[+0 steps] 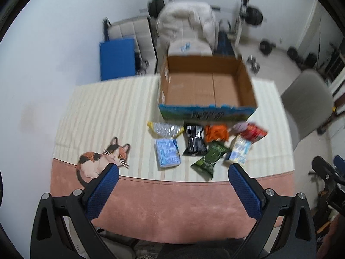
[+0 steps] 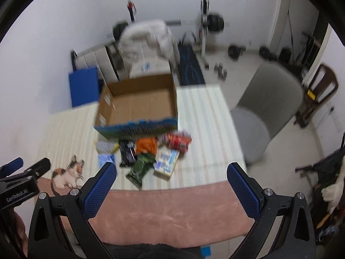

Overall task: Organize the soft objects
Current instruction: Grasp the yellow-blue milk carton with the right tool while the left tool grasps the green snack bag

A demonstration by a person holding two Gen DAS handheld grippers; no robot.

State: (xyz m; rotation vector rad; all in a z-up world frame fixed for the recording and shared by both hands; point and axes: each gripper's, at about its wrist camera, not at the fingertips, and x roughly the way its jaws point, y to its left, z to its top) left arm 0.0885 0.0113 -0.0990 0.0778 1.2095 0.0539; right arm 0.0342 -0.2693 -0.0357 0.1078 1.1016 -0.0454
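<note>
Several soft packets lie on the striped tablecloth in front of an open, empty cardboard box [image 1: 207,86] [image 2: 138,105]: a clear-and-yellow bag [image 1: 165,129], a light blue tissue pack [image 1: 168,152], a black packet [image 1: 194,140] [image 2: 127,152], an orange packet [image 1: 216,132] [image 2: 146,144], a green packet [image 1: 210,157] [image 2: 139,168], a blue-white packet [image 1: 239,151] [image 2: 166,160] and a red packet [image 1: 253,132] [image 2: 179,141]. My left gripper [image 1: 173,168] is open and empty, held above the table's near edge. My right gripper [image 2: 171,168] is open and empty, also near the front edge.
A cat picture [image 1: 103,159] [image 2: 66,172] decorates the cloth at front left. A grey chair [image 1: 308,101] [image 2: 265,108] stands right of the table. A white padded chair [image 1: 187,26] and gym equipment stand behind the box. The other gripper shows at each view's edge [image 2: 19,183].
</note>
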